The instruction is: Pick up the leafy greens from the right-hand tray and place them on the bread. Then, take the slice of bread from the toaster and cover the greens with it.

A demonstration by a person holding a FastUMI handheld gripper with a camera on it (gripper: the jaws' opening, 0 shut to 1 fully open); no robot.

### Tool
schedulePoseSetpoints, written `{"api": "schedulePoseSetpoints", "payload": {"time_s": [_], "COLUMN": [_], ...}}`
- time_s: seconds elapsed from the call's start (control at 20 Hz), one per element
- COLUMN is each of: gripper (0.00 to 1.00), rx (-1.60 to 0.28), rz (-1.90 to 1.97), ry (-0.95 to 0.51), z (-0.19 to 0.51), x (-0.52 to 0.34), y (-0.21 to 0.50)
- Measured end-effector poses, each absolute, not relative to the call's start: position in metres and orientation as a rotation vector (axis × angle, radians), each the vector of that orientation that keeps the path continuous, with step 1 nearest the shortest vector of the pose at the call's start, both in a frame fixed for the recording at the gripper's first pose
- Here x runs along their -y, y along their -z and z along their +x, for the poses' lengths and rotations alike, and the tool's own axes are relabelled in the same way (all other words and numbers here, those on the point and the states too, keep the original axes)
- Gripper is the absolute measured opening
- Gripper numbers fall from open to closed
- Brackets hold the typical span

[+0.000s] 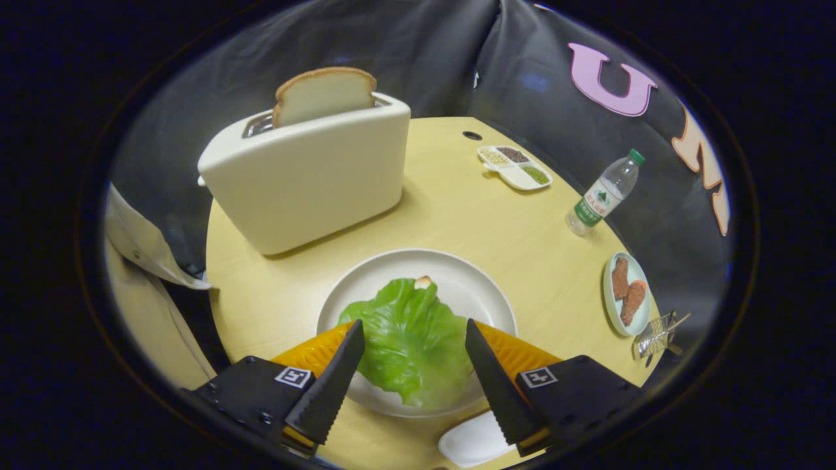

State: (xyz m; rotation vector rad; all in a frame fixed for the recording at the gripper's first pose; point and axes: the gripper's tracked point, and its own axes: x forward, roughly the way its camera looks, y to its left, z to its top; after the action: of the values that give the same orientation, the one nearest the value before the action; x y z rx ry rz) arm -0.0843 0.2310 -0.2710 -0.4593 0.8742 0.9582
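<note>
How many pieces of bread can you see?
2. One slice of bread stands in the toaster. Another bread slice peeks from under the leafy greens on the plate; more may be hidden.

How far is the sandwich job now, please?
Done: the lettuce lies on the plate, covering the bread almost fully. In hand: nothing; the gripper is open above the lettuce. Left: the slice stands in the toaster, not yet taken.

My gripper (pixel 415 334) hangs with its two black serrated fingers (pixel 330 385) spread wide apart, tips angled toward each other. Nothing is pinched between them; I see both orange finger mounts behind them
</note>
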Motion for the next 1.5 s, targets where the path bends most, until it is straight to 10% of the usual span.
{"api": "schedulePoseSetpoints", "payload": {"time_s": [1.5], "gripper": [0.96], "rx": [-0.903], "rz": [0.042], "ry": [-1.010], "z": [-0.067], "x": [-0.405], "y": [0.121]}}
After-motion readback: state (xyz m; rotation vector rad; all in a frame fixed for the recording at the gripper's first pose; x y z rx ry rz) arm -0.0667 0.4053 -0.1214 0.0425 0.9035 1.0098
